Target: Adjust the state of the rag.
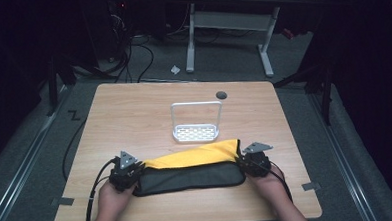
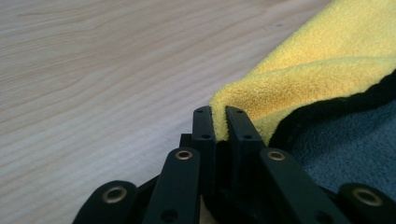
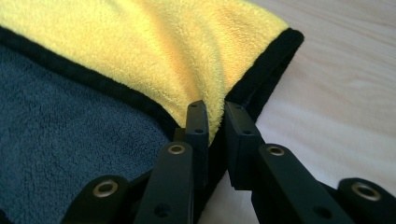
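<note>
On the wooden table [image 1: 134, 108] a folded cloth [image 1: 191, 168], yellow on one face and dark grey on the other, lies along the near edge, toward 6 o'clock from the table's centre. The high view shows the whole setting: the left gripper [image 1: 128, 172] at the cloth's 9 o'clock end, the right gripper [image 1: 252, 161] at its 3 o'clock end, each held by a hand. It also shows a small white rack [image 1: 196, 123] with a tall wire handle standing at the centre, at 12 o'clock from the cloth and just apart from it. Its perforated tray holds nothing.

The gripper views give what the high view cannot. In the left gripper view the jaws are pinched together on a yellow corner of the cloth. In the right gripper view the jaws grasp the yellow layer beside its black hem.
</note>
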`<state>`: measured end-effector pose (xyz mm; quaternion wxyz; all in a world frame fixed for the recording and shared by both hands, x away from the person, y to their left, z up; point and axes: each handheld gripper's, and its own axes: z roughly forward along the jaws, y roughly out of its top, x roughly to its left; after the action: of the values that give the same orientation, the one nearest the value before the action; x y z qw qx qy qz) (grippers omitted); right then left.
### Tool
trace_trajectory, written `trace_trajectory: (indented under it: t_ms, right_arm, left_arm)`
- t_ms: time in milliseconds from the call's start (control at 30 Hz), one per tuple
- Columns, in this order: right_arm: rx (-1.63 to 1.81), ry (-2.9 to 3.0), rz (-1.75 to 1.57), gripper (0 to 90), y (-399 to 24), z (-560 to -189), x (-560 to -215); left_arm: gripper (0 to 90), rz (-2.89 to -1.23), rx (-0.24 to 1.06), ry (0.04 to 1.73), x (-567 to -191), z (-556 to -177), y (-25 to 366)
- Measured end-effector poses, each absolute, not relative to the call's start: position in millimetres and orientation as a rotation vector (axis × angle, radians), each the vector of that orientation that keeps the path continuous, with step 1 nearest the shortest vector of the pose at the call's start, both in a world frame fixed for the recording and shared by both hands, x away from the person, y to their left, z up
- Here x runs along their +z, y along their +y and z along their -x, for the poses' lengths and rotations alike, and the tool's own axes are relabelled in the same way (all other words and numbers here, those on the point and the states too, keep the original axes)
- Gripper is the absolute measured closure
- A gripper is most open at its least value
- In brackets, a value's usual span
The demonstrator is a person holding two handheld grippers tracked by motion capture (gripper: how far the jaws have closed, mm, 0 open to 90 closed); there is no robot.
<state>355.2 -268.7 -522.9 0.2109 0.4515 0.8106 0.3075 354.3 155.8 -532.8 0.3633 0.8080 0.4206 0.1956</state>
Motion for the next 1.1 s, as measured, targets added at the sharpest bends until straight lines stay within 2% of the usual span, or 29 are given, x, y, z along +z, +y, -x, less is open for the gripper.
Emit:
trace_trajectory:
  t_ms: [167,333,567,733,900,967,1100]
  right_arm:
    - [0.878,2.243,-1.275,81.1,-284.7,-323.0,-524.5]
    - [0.873,2.231,-1.279,81.0,-298.7,-293.3,-524.9]
    - [0.899,2.206,-1.270,80.8,-303.0,-280.0,-519.7]
    - [0.950,2.167,-1.257,80.7,-302.8,-282.0,-509.8]
    - [1.015,2.089,-1.270,78.8,-305.2,-303.1,-491.1]
    - [1.015,2.071,-1.302,79.2,-304.2,-327.0,-489.4]
    - [0.997,2.077,-1.347,79.1,-299.8,-356.2,-495.3]
  left_arm:
    - [82.6,-2.105,0.469,1.030,-532.6,-333.1,145.1]
    - [82.6,-2.129,0.370,0.954,-532.7,-297.8,137.0]
    - [82.6,-2.082,0.313,0.972,-524.9,-295.0,140.3]
    - [82.6,-1.999,0.306,0.972,-508.8,-301.7,148.3]
    - [82.4,-1.927,0.322,1.006,-496.4,-326.5,155.2]
    - [82.3,-1.900,0.287,1.070,-501.2,-351.3,157.3]
    - [82.0,-1.935,0.297,1.135,-513.5,-377.5,157.8]
